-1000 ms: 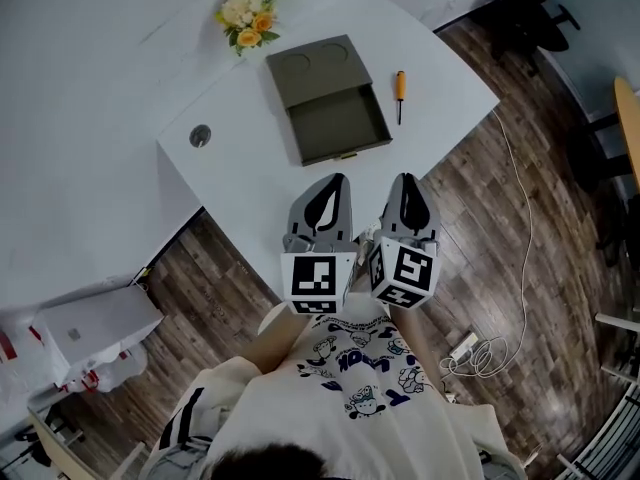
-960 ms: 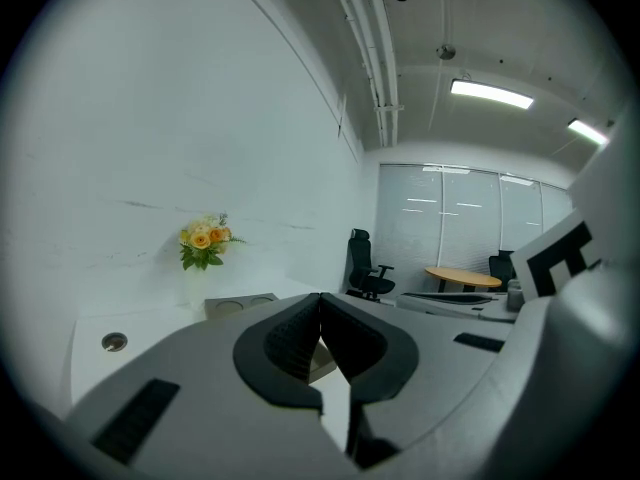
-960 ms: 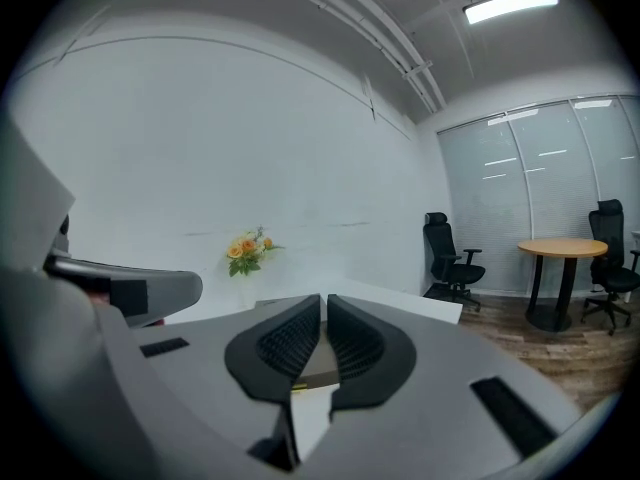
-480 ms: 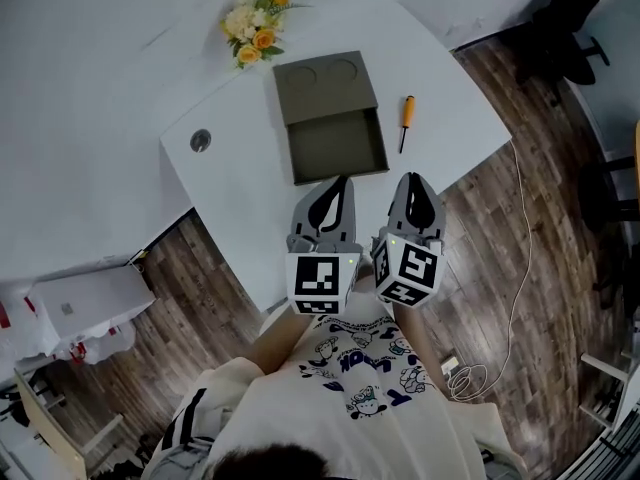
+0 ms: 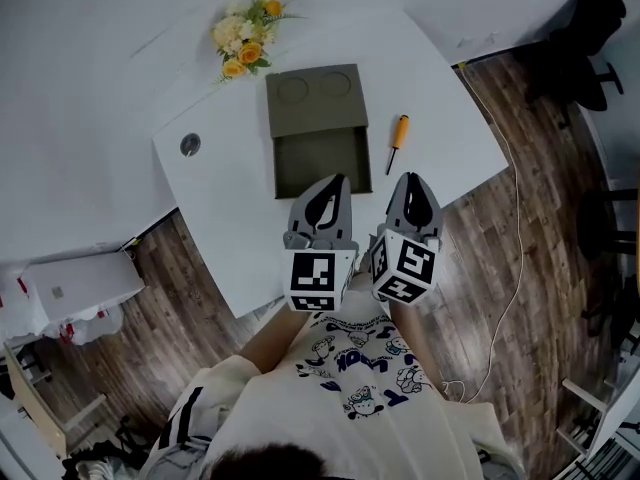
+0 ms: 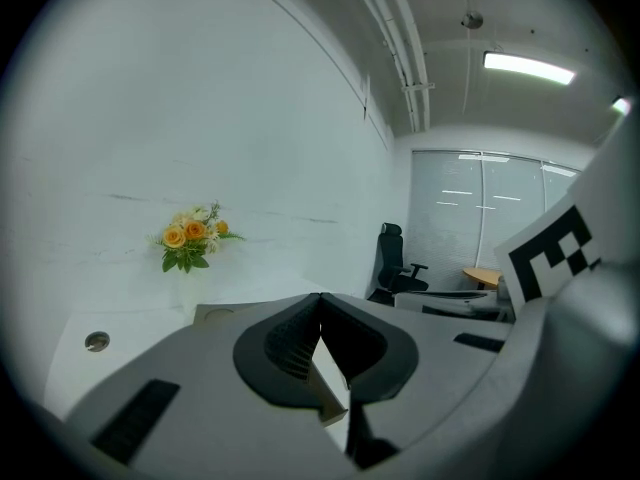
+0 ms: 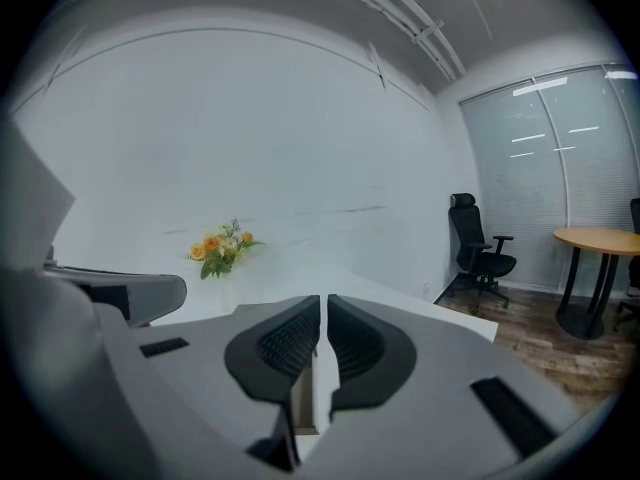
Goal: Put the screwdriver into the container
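Observation:
A screwdriver (image 5: 396, 141) with an orange handle and dark shaft lies on the white table (image 5: 220, 228), just right of an olive-green container (image 5: 318, 131) whose drawer stands pulled out toward me. My left gripper (image 5: 327, 185) and right gripper (image 5: 411, 181) hover side by side over the table's near edge, short of both objects. Both are shut with nothing between the jaws. In the left gripper view (image 6: 320, 313) and the right gripper view (image 7: 323, 313) the jaws meet at the tips, and the screwdriver is hidden behind them.
A bunch of yellow and orange flowers (image 5: 243, 40) stands at the table's far side against the white wall. A round cable port (image 5: 189, 145) sits at the table's left. Black office chairs (image 5: 585, 38) stand on the wooden floor at right, where a white cable (image 5: 518, 228) trails.
The head view has shifted: the table, container and screwdriver sit lower and closer in the picture. Both grippers stay shut, side by side, and have edged up toward the container.

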Available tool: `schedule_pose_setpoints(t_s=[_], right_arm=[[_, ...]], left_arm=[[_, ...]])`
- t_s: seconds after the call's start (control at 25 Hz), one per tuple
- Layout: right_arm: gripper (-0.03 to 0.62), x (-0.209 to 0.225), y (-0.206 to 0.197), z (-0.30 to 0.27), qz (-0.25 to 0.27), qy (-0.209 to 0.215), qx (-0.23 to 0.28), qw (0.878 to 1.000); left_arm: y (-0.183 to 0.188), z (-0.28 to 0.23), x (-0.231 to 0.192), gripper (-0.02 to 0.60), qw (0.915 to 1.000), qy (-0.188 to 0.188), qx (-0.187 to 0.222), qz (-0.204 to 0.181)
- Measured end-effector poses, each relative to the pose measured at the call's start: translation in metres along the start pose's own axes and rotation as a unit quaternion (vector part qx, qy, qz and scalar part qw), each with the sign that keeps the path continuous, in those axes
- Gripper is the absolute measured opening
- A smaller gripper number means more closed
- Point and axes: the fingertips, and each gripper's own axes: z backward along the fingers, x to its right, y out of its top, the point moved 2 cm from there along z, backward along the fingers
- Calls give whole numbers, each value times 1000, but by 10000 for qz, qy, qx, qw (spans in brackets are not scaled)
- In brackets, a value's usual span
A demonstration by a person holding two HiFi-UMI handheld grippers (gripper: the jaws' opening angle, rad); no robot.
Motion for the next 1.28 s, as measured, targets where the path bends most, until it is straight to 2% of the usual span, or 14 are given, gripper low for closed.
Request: schedule_pose_setpoints(t_s=[0.76,1.28], right_arm=[[41,38,-10,-79,45,384,-553,9977],[43,48,-40,-112,-13,519,-991,9937]], left_arm=[[-15,-74,7,15,9982,424,-392,143],[-38,-104,7,15,9962,493,-682,231]])
